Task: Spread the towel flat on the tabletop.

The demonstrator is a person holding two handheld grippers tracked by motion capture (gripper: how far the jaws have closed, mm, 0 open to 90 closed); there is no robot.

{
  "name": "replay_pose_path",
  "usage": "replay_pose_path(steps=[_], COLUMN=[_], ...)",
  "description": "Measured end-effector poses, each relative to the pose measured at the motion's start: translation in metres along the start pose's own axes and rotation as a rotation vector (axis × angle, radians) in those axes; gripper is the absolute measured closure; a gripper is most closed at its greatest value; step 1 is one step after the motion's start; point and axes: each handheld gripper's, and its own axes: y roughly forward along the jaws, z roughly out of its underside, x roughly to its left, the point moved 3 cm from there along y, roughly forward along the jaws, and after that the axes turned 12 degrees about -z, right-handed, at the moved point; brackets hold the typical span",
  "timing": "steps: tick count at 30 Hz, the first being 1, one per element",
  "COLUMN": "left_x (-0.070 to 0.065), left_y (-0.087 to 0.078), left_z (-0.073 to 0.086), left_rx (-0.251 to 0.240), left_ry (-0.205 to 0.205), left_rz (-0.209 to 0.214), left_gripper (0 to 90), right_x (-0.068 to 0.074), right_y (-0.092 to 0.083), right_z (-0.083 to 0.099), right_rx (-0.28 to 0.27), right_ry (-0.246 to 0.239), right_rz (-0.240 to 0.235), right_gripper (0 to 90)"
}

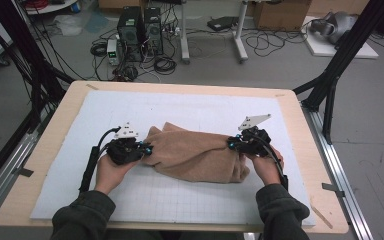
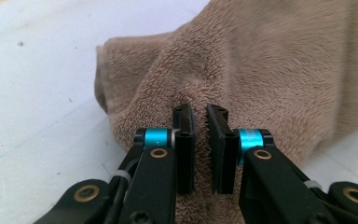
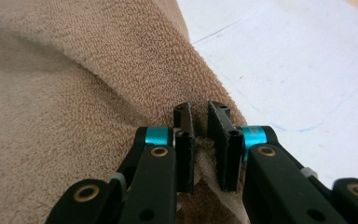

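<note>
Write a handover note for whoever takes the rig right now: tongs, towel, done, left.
Left tongs: shut on the left end of the brown towel, pile pinched between the jaws.
Right tongs: shut on the towel's right end, a fold of cloth in the gap.
Towel: bunched and creased mid-mat on the white gridded mat, ends held, middle sagging onto the mat.
Done: both ends gripped.
Left: probably spread or fold it flat; neither is done yet. Keep both grips shut while moving.
</note>
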Motion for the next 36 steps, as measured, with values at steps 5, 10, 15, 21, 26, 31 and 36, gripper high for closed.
replay_pose_path(steps=[5,10,15,21,26,31,36], left_x=[0.004,0.007,0.009,0.003,-0.001,-0.005,-0.008], left_y=[-0.004,-0.032,-0.054,-0.050,-0.030,-0.013,-0.014], left_z=[0.001,-0.002,0.005,0.015,0.023,0.026,0.024], left_rx=[0.006,-0.043,-0.072,-0.035,0.010,0.049,0.039], left_ry=[0.011,0.036,0.038,0.081,0.067,0.083,0.089], left_rz=[0.001,-0.003,0.012,0.043,0.075,0.080,0.083], left_gripper=[71.8,57.0,48.9,47.5,43.4,56.9,76.0], right_x=[0.004,0.023,0.047,0.075,0.080,0.071,0.069], right_y=[-0.002,-0.024,-0.038,-0.035,-0.012,0.008,0.016], right_z=[-0.001,-0.005,-0.003,0.000,0.009,0.017,0.020], right_rx=[-0.024,-0.083,-0.111,-0.098,-0.022,-0.001,0.022], right_ry=[-0.003,-0.042,-0.098,-0.148,-0.175,-0.146,-0.147], right_rz=[-0.010,-0.014,0.001,-0.033,-0.038,-0.043,-0.063], right_gripper=[71.8,64.1,59.9,56.4,51.9,63.9,78.5])
